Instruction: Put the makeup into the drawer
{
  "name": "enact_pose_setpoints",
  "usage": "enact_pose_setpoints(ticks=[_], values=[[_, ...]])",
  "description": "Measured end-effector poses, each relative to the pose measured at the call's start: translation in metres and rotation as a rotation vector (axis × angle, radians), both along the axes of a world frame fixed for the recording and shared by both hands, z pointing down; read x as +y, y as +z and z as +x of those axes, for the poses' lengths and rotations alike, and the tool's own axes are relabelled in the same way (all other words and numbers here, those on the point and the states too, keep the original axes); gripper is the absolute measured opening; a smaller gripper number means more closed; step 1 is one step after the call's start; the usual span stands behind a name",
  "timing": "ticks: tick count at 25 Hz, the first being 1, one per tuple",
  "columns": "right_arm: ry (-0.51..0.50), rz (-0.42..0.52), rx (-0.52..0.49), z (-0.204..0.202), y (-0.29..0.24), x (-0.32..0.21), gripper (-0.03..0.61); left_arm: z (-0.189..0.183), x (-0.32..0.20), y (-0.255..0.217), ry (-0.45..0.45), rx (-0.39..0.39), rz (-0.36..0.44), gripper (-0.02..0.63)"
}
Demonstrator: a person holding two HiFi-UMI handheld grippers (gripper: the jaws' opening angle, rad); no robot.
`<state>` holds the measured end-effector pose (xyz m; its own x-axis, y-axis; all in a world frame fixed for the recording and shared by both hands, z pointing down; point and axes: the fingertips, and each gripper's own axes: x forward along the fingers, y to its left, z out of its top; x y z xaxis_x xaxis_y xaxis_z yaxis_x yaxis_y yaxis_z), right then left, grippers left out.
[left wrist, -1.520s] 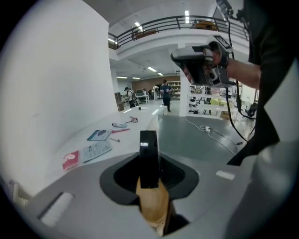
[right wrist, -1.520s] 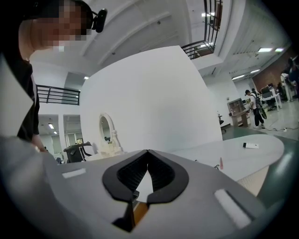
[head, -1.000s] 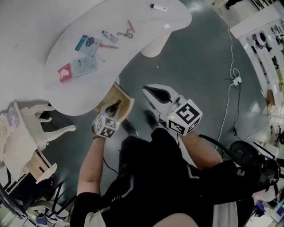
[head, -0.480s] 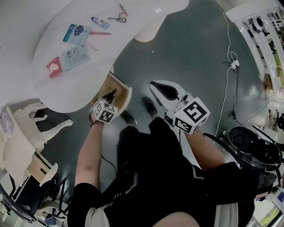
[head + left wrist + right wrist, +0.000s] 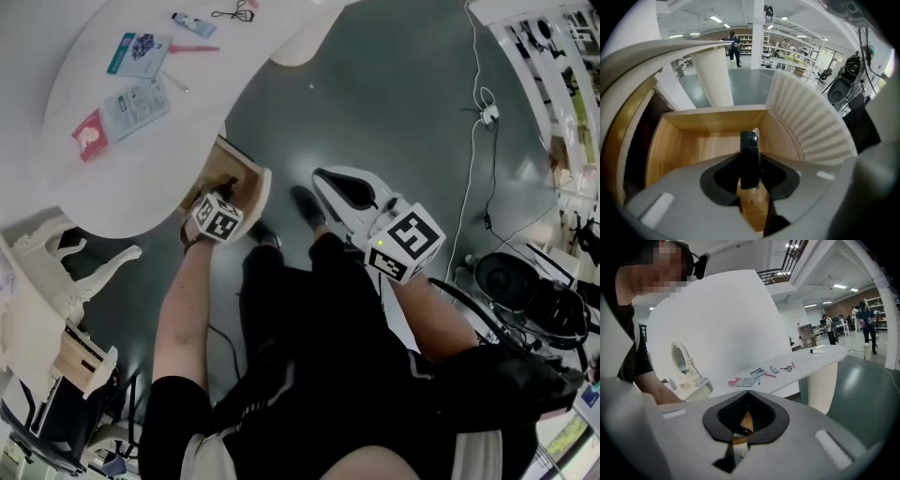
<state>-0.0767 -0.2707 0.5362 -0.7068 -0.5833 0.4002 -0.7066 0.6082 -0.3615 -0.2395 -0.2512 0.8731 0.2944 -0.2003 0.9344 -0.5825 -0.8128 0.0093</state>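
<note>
Lowered the left hand-held gripper (image 5: pixel 750 165) and tipped it steeper, into the open wooden drawer (image 5: pixel 689 140), carrying the dark makeup item (image 5: pixel 749 143) down from above the rim to between its walls.

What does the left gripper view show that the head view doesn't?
Only the left gripper view shows, close up, the slim black makeup stick clamped in the left gripper, and the bare inside of the light wooden drawer. Only the head view shows the flat makeup packets on the curved white tabletop, the shut right gripper and the person's forearms. Both show the open drawer under the table.
</note>
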Motion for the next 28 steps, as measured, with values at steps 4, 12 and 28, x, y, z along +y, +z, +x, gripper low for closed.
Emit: enact_pose_setpoints(ticks=[4, 12, 28], values=[[-0.002, -0.013, 0.011, 0.000, 0.008, 0.002, 0.002, 0.001, 0.004, 0.019, 0.001, -0.010, -0.042, 0.095], [0.006, -0.038, 0.016, 0.001, 0.023, 0.010, 0.003, 0.005, 0.005, 0.044, 0.016, -0.018, -0.093, 0.096], [0.040, -0.074, 0.014, 0.016, 0.036, 0.003, 0.003, -0.007, -0.019, 0.062, -0.001, -0.110, -0.047, 0.097]])
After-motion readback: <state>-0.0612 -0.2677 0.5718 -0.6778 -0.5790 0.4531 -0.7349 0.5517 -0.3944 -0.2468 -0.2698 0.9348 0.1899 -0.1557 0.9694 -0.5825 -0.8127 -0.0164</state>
